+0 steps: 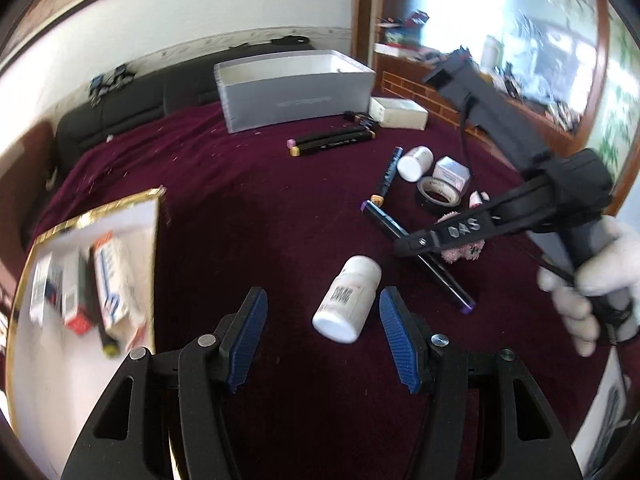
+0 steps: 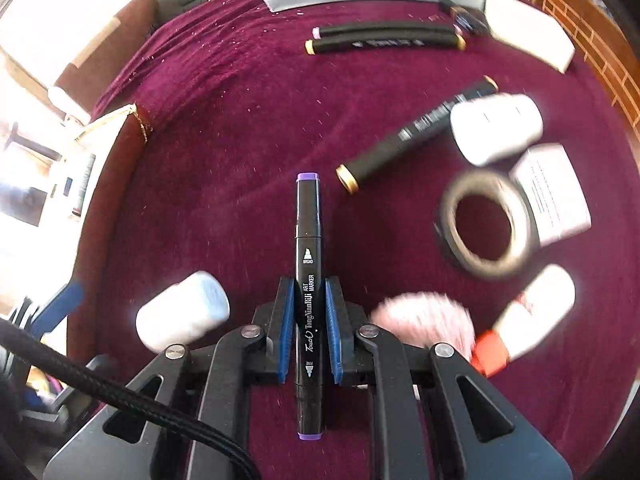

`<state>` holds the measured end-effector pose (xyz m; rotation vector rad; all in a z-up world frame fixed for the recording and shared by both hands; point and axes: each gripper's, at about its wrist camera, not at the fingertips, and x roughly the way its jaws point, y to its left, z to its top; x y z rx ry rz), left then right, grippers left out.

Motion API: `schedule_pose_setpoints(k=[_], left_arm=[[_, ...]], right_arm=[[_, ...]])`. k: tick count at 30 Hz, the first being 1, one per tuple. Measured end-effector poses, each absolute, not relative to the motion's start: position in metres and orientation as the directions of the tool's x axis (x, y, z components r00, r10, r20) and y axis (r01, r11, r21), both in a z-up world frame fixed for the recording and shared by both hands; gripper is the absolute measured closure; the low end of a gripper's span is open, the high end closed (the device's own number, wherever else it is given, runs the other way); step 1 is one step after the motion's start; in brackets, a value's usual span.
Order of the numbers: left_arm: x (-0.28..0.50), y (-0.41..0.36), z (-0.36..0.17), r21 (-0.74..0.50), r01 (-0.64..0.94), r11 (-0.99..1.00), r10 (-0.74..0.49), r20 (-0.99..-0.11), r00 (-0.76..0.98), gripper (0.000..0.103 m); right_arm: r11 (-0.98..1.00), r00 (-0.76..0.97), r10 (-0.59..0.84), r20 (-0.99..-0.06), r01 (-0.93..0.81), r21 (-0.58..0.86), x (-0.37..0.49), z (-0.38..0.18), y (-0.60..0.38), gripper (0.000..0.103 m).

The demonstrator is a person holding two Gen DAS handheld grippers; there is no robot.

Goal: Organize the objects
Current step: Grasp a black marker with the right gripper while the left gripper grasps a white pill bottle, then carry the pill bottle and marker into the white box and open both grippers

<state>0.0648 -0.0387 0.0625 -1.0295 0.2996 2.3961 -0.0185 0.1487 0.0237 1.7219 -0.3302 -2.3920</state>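
Observation:
My left gripper (image 1: pixel 322 300) is open, its blue pads on either side of a white pill bottle (image 1: pixel 347 298) that lies on the maroon cloth (image 1: pixel 240 208). My right gripper (image 2: pixel 307 284) is shut on a black art marker with purple caps (image 2: pixel 307 240); it also shows in the left wrist view (image 1: pixel 416 242), closed over the marker (image 1: pixel 448 280). The same bottle shows at the left in the right wrist view (image 2: pixel 182 312).
A gold-rimmed tray (image 1: pixel 120 208) with boxes lies at the left. A grey box (image 1: pixel 296 92) stands at the back. Other markers (image 1: pixel 332 142), a second bottle (image 1: pixel 416 160), a tape roll (image 2: pixel 486 224), a small box (image 2: pixel 552 196) and a pink fluffy thing (image 2: pixel 424 316) lie on the cloth.

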Motion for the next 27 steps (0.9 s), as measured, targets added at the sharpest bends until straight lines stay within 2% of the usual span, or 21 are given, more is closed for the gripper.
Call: schedule_pose_setpoints(k=[5, 13, 14, 15, 16, 21, 27], left_arm=[[0.047, -0.012, 0.049, 0.082, -0.572, -0.816, 0.325, -0.753, -0.572, 0.051], [0.035, 0.01, 0.022, 0.126, -0.604, -0.787, 0.288, -0.79, -0.541, 0.051], [0.034, 0.01, 0.018, 0.117, -0.599, -0.792, 0.286, -0.796, -0.533, 0.051], [0.033, 0.008, 0.017, 0.087, -0.594, -0.8, 0.303, -0.795, -0.525, 0.058], [0.033, 0.005, 0.017, 0.052, -0.595, -0.802, 0.324, -0.799, -0.506, 0.074], [0.033, -0.019, 0.03, -0.093, -0.554, -0.828, 0.404, -0.783, -0.472, 0.075], [0.049, -0.049, 0.051, -0.197, -0.505, -0.84, 0.465, -0.741, -0.484, 0.075]], right_arm=[[-0.951, -0.33, -0.293, -0.898, 0.006, 0.308, -0.002, 0.026, 0.151, 0.091], [-0.944, -0.352, -0.303, -0.886, -0.014, 0.329, -0.009, 0.02, 0.145, 0.091], [-0.945, -0.355, -0.301, -0.885, -0.016, 0.328, -0.01, 0.019, 0.144, 0.091], [-0.945, -0.358, -0.299, -0.885, -0.017, 0.326, -0.009, 0.019, 0.143, 0.091], [-0.946, -0.36, -0.297, -0.884, -0.018, 0.324, -0.009, 0.019, 0.143, 0.091], [-0.954, -0.367, -0.272, -0.89, -0.018, 0.299, -0.007, 0.02, 0.139, 0.091], [-0.986, -0.403, -0.15, -0.903, -0.006, 0.167, 0.0, 0.024, 0.12, 0.088]])
